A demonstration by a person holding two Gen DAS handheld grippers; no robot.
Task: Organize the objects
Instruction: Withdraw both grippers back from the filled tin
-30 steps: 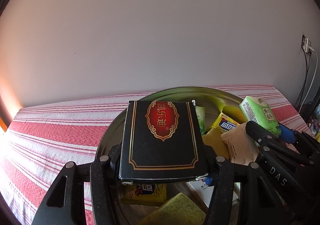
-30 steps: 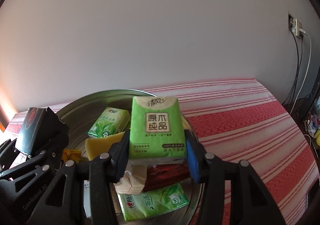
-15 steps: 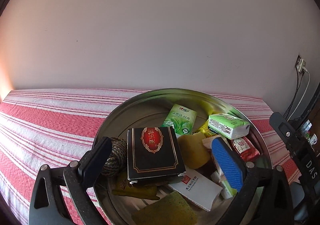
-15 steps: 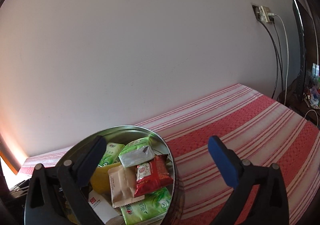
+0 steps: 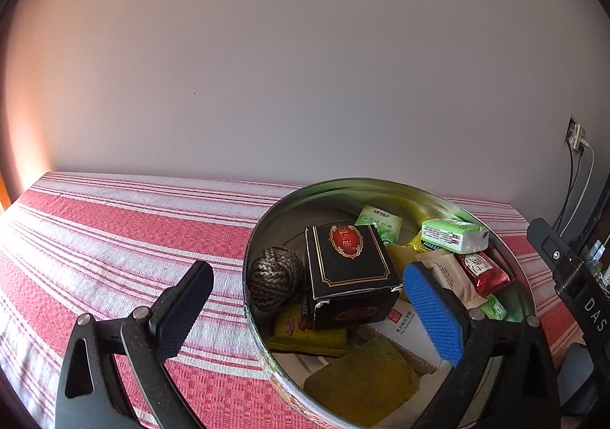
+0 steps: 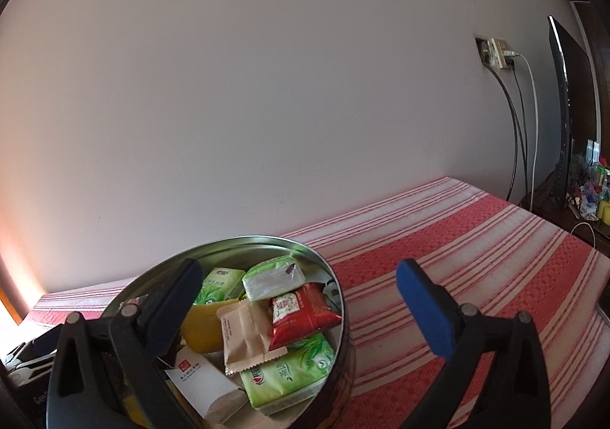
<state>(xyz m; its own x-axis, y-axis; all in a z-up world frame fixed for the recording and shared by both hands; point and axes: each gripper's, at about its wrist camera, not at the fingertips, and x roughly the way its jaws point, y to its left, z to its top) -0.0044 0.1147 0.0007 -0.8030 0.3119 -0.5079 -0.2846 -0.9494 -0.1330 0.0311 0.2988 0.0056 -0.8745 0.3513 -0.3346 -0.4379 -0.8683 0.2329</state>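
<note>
Left tongs: left gripper (image 5: 305, 299) is spread wide and holds nothing; its dark finger hangs over the striped cloth (image 5: 114, 238), its blue finger over the round tin (image 5: 263, 349).
Right tongs: right gripper (image 6: 297, 299) is likewise spread and empty; the dark finger is above the tin's left part, the blue finger out over bare cloth past the tin's right rim.
Task things: all lie inside the tin. Black box (image 5: 350, 269) sits on top toward the left wall, touching the rope ball (image 5: 275, 278) beside it. Green tissue pack (image 5: 453, 236) rests on the heap near the far right rim, above the red sachet (image 5: 482, 272) and the tan sachet (image 6: 248, 330).
Key relation: the black box lies just ahead of the left tongs, between its fingers' line of sight, long axis running roughly away from the camera; the left hand is the nearer one.
Cloth outside the tin: nothing loose shows, though the near edge is hidden behind the gripper frames, so likely little is left to gather.
</note>
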